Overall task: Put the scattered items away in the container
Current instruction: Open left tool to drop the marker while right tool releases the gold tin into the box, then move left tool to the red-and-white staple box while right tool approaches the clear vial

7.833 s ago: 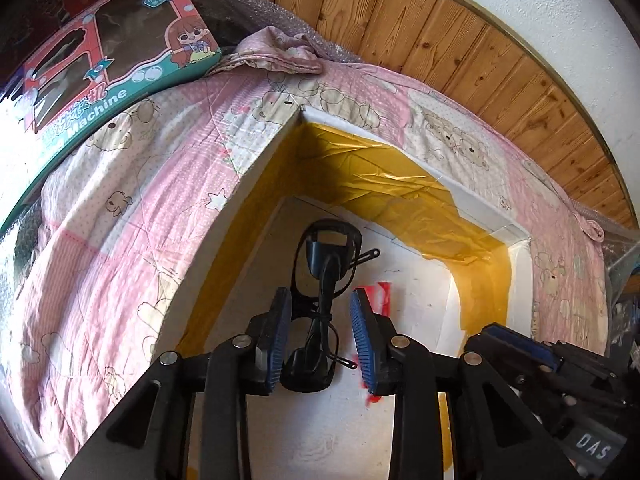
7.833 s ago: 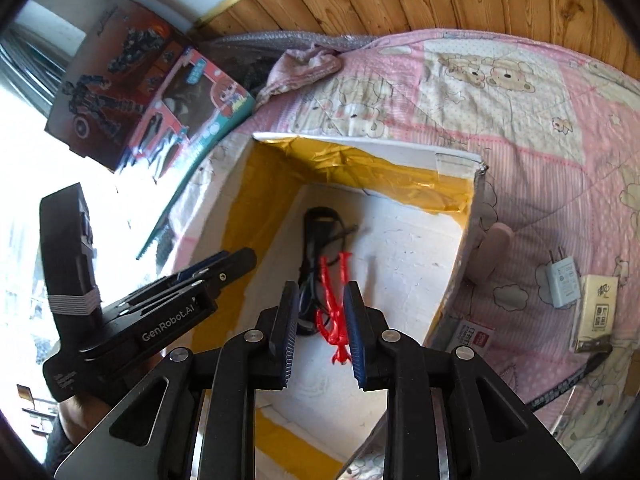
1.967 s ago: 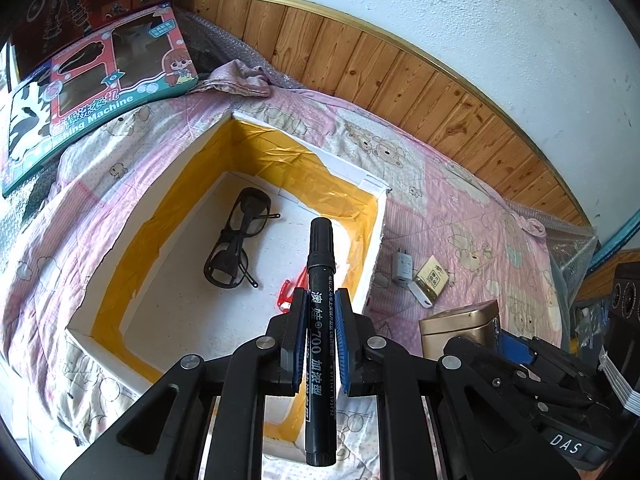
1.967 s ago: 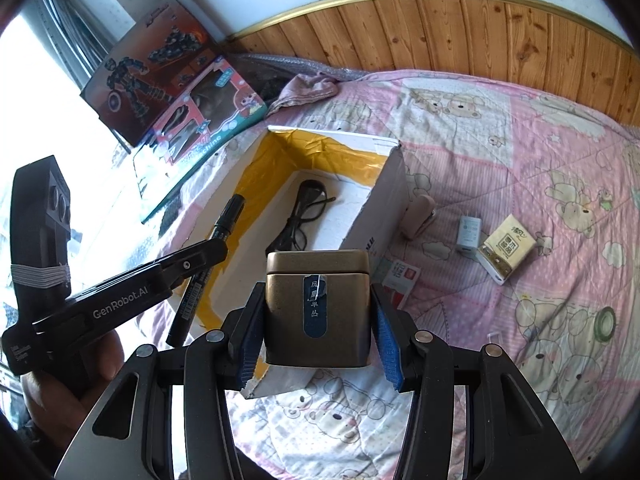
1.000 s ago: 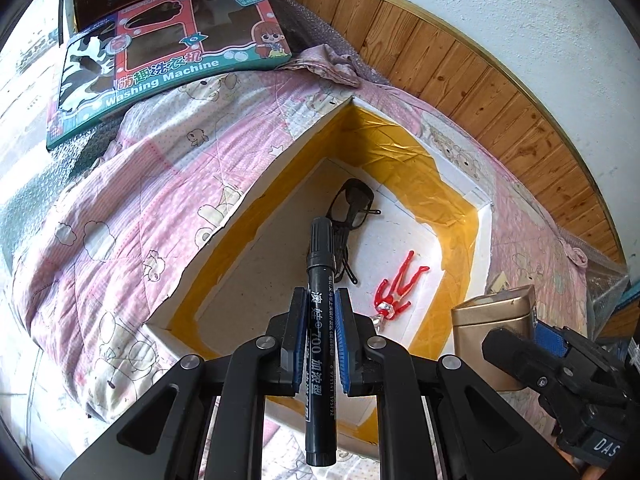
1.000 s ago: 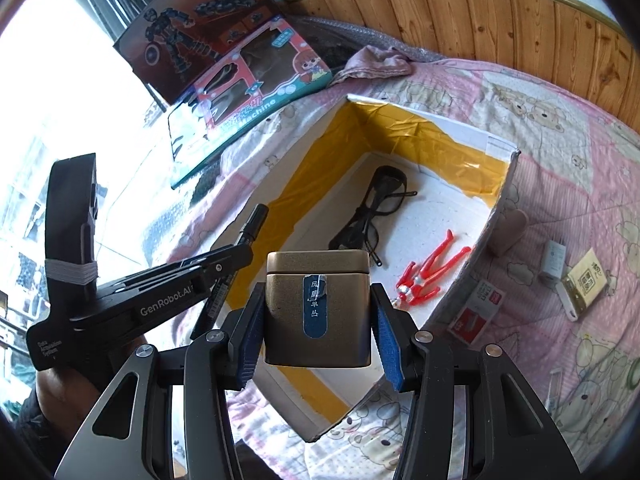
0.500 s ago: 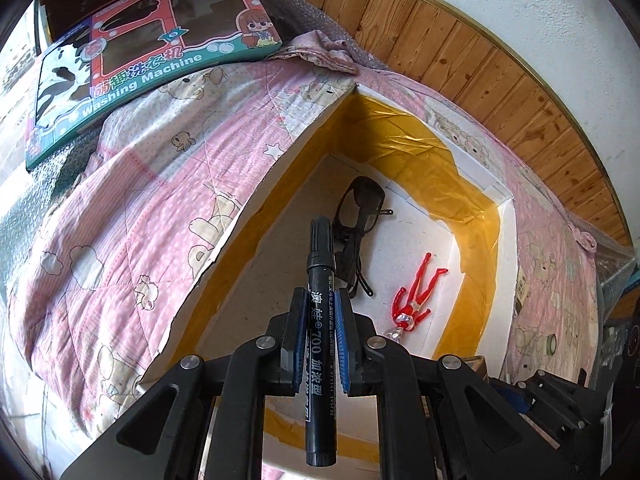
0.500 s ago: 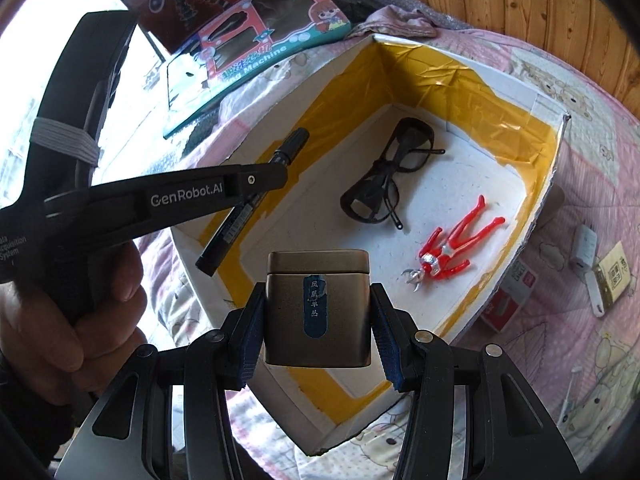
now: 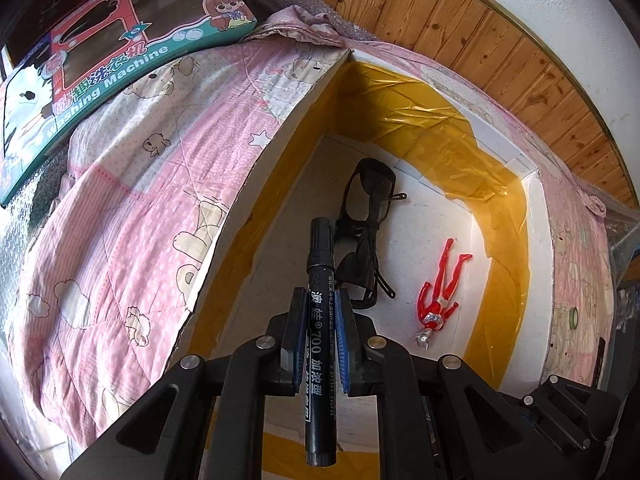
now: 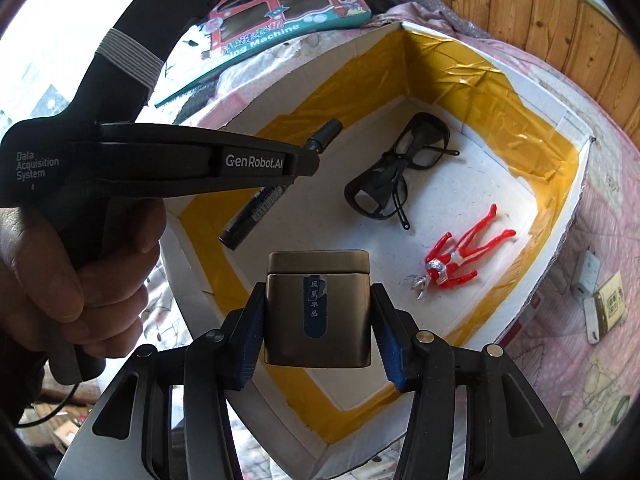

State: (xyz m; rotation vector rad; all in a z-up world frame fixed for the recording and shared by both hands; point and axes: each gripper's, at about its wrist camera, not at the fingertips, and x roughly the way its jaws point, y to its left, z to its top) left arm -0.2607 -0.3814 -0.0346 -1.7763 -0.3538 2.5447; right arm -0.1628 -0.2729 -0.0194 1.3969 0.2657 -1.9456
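Both grippers have advanced over the box (image 10: 560,216). Left gripper (image 9: 320,312) grasps the marker (image 9: 320,320) above the left wall; right gripper (image 10: 318,316) clamps the tin (image 10: 318,304) above the near wall.

black marker (image 9: 320,280), bronze tin (image 10: 318,308), over box (image 9: 538,216)

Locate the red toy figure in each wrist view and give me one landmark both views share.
Left wrist view: the red toy figure lies on the white box floor, right of centre, right of the black marker that the left tool grips.
Right wrist view: the figure lies on the box floor, right of centre, above and right of the gold tin.
Shared landmark: the black glasses.
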